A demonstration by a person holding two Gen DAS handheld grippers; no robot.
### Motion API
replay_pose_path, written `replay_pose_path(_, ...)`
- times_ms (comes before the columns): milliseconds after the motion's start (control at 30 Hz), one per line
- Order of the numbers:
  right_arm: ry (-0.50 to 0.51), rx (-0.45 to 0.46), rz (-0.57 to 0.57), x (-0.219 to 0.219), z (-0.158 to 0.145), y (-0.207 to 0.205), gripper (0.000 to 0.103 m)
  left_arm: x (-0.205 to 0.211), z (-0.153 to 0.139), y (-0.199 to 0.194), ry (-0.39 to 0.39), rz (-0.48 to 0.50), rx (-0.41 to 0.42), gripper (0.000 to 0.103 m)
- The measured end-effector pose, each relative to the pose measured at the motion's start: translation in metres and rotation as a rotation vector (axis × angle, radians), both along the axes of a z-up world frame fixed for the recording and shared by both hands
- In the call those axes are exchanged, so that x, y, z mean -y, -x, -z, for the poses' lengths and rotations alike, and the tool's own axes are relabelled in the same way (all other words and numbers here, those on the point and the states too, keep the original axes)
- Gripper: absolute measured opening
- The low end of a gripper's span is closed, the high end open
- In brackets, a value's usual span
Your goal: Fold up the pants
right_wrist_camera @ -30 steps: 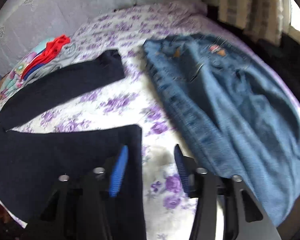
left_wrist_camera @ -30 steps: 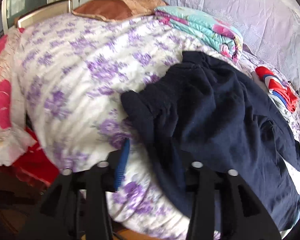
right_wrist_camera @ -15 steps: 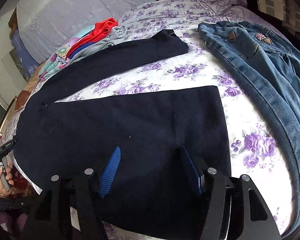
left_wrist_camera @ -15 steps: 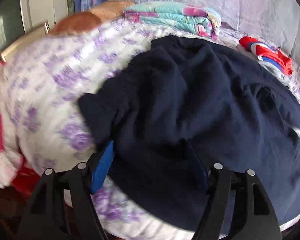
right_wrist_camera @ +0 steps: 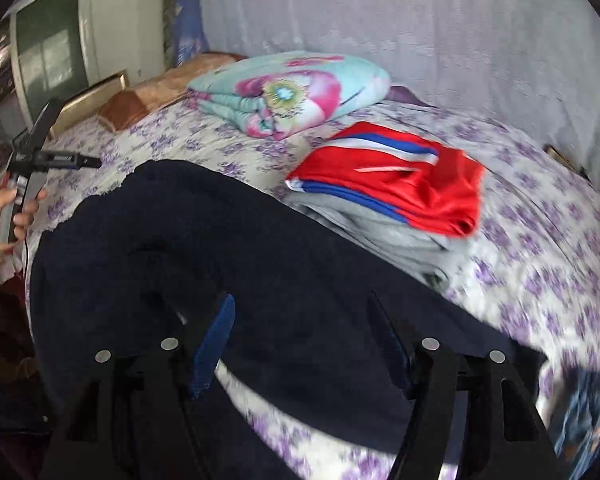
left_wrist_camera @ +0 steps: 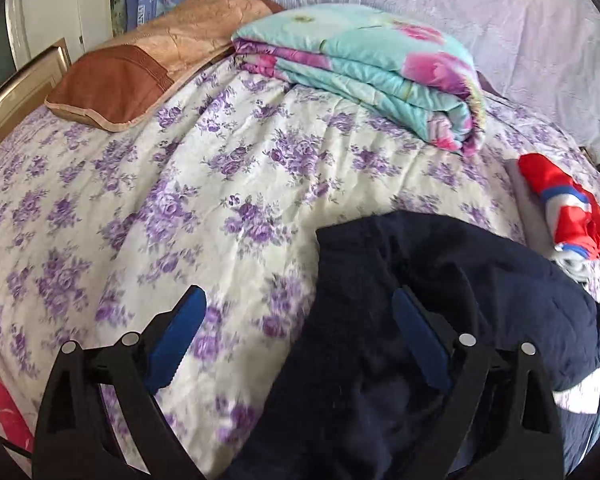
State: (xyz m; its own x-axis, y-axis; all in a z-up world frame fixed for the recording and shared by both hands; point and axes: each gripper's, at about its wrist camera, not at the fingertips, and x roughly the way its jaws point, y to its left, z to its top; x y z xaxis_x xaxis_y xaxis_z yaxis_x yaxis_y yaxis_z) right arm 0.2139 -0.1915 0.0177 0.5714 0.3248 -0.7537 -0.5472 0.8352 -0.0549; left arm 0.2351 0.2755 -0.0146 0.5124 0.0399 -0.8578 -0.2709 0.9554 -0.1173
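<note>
A: Position of the navy pants [right_wrist_camera: 260,264]?
B: Spread across the near part of the floral bed [left_wrist_camera: 220,168], bunched at the left end.
A: Tongs?
B: Left tongs [left_wrist_camera: 300,340] spread, right finger over the pants edge. Right tongs [right_wrist_camera: 304,340] spread above the pants, pinching nothing.
A: Surroundings?
B: Folded quilt [right_wrist_camera: 292,88] far; red garment [right_wrist_camera: 400,184] just beyond the pants.

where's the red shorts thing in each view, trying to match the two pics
Left wrist: the red shorts lie at the far right edge, beyond the navy pants.
Right wrist: the red shorts lie at centre, just past the navy pants.
Shared landmark: the folded teal floral blanket, behind the shorts in both.
</note>
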Motion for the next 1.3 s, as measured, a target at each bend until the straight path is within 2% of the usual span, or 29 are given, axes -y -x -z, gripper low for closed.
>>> replay_pose_path(100, 0.095, -0.002, -0.062, -0.044, 0.016, -0.050, 0.068, -0.004, 0.022, -0.038, 0.066, 0.022, -0.054, 0.090)
replay_pose_path(167, 0.135, -0.022, -0.084, -0.060, 0.029, -0.075, 0.068, 0.004, 0.026, -0.049, 0.042, 0.060, -0.080, 0.090)
replay_pose_path(200, 0.157, -0.038, -0.098, -0.066, 0.036, -0.085, 0.068, 0.010, 0.032, -0.056, 0.006, 0.070, -0.102, 0.090)
replay_pose_path(233, 0.182, -0.049, -0.112, -0.072, 0.043, -0.092, 0.068, 0.013, 0.038, -0.060, -0.023, 0.071, -0.123, 0.090)
replay_pose_path(300, 0.241, -0.056, -0.122, -0.081, 0.059, -0.103, 0.068, 0.016, 0.049, -0.065, -0.025, 0.086, -0.150, 0.090)
replay_pose_path(367, 0.253, -0.082, -0.125, -0.086, 0.072, -0.112, 0.068, 0.018, 0.052, -0.070, -0.035, 0.094, -0.155, 0.090)
replay_pose_path(500, 0.287, -0.079, -0.116, -0.091, 0.088, -0.119, 0.065, 0.017, 0.058, -0.077, -0.003, 0.082, -0.169, 0.090)
replay_pose_path(567, 0.299, -0.073, -0.111, -0.091, 0.090, -0.120, 0.047, 0.020, 0.059, -0.076, 0.012, 0.102, -0.167, 0.077)
replay_pose_path(600, 0.296, -0.088, -0.114, -0.090, 0.091, -0.122, 0.015, 0.025, 0.057, -0.077, 0.029, 0.129, -0.163, 0.058)
replay_pose_path(633, 0.283, -0.128, -0.113, -0.086, 0.092, -0.124, 0.011, 0.032, 0.055, -0.079, 0.021, 0.149, -0.160, 0.051)
replay_pose_path(700, 0.266, -0.147, -0.114, -0.081, 0.090, -0.126, 0.005, 0.043, 0.051, -0.076, -0.037, 0.155, -0.156, 0.049)
replay_pose_path(733, 0.267, -0.145, -0.123, -0.081, 0.088, -0.124, 0.004, 0.044, 0.050, -0.075, -0.031, 0.152, -0.149, 0.047)
replay_pose_path(900, 0.186, -0.100, -0.125, -0.065, 0.061, -0.107, 0.004, 0.024, 0.020, -0.062, 0.094, 0.120, -0.040, 0.043)
replay_pose_path(1067, 0.085, -0.007, -0.155, -0.046, 0.007, -0.059, 0.004, 0.021, -0.026, -0.030, 0.136, 0.139, 0.073, 0.043)
replay_pose_path(1133, 0.019, 0.027, -0.176, -0.036, -0.018, -0.022, 0.004, 0.021, -0.048, -0.005, 0.140, 0.173, 0.136, 0.043)
replay_pose_path(1200, -0.005, 0.066, -0.214, -0.030, -0.036, 0.024, 0.004, 0.021, -0.064, 0.028, 0.132, 0.222, 0.193, 0.043)
replay_pose_path(1233, -0.020, 0.078, -0.241, -0.027, -0.042, 0.052, 0.004, 0.022, -0.069, 0.049, 0.125, 0.241, 0.213, 0.043)
replay_pose_path(1300, -0.072, 0.045, -0.289, -0.025, -0.041, 0.104, 0.004, 0.024, -0.070, 0.090, 0.107, 0.271, 0.227, 0.043)
